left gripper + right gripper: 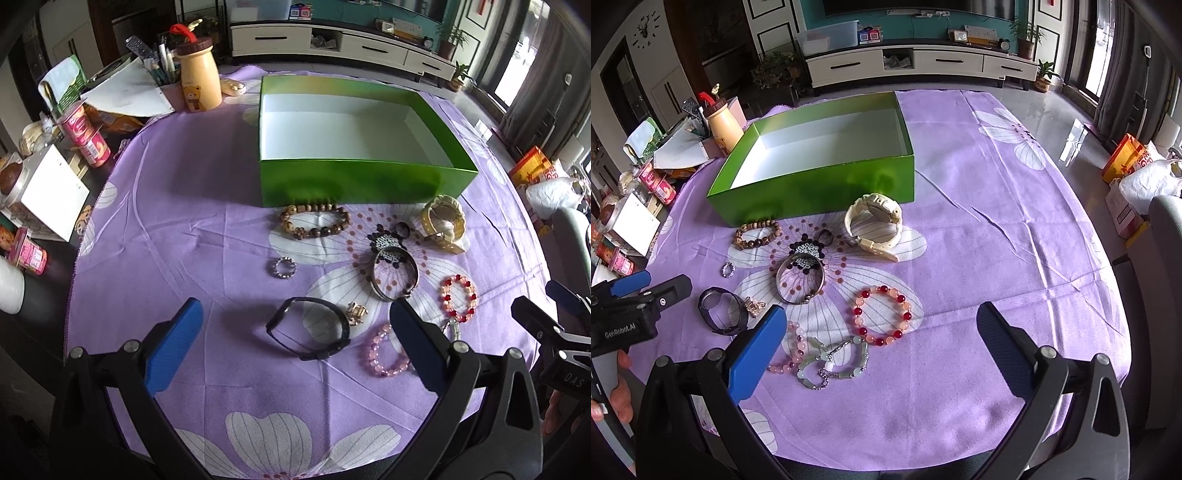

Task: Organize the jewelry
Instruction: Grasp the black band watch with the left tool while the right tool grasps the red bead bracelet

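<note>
We work at a desk draped in a lilac flower-print cloth (979,229), a living room with a white TV cabinet (916,62) behind it. An open green cardboard box with a white inside (354,177) sits at the far middle, nothing in it. In front of it the jewelry lies scattered: a brown wooden bead bracelet (316,220), a cream plastic watch (873,221), a silver metal bangle (799,282), a red-and-peach bead bracelet (882,314), a black wristwatch (310,332), a small sparkly ring (285,267), a pink bead bracelet (386,352). Our left tool (295,343) hangs spread wide above the black wristwatch, gripping nothing; our right tool (882,349) is likewise released near the red-and-peach bracelet.
</note>
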A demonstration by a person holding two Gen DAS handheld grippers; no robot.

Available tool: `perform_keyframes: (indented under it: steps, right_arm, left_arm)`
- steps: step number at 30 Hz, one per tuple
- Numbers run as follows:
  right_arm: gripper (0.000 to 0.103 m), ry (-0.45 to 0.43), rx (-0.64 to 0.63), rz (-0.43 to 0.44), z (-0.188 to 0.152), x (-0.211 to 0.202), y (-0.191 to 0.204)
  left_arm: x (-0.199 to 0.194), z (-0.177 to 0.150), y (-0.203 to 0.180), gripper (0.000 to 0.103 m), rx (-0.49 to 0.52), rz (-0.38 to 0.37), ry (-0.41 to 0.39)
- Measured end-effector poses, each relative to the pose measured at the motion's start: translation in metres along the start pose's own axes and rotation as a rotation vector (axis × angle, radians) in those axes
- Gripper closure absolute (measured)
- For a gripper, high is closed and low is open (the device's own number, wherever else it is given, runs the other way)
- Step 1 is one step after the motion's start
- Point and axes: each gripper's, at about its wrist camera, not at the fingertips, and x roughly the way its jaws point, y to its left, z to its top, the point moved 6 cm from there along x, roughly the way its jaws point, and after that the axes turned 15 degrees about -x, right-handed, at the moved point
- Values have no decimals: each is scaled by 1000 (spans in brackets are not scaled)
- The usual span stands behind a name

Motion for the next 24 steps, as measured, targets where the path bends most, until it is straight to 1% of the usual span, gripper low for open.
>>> perform_keyframes:
  steps: [9,10,11,14,16,17,18,20,22,24]
  right_arm:
    - [2,20,62,64,-8,15,-17]
    - [4,24,65,65,-10,17,-18]
    - [7,29,68,71,-12,22,-21]
    - [19,51,81,91,-20,35,-24]
    - [23,62,86,98,-24,43,-26]
    - [26,65,85,97,-26,48,-26]
    - [31,69,80,96,-28,53,-26]
    - [39,74,71,96,-30,60,-26]
    - [43,75,55,91,-31,67,-24]
    - [48,73,33,77,-31,71,-22]
  left_arm:
    - [14,0,29,2,-56,-12,31]
    - [17,0,33,2,-59,-24,35]
    - [19,-1,35,2,-62,-33,38]
    - [28,-3,42,8,-70,-50,55]
    - [34,-6,44,10,-73,-58,66]
    - [37,-7,45,14,-72,-58,72]
    - [39,-9,44,19,-67,-60,79]
    - [45,-14,40,26,-43,-64,91]
    - [51,-18,36,30,-8,-52,95]
    - [55,-20,34,43,10,-41,97]
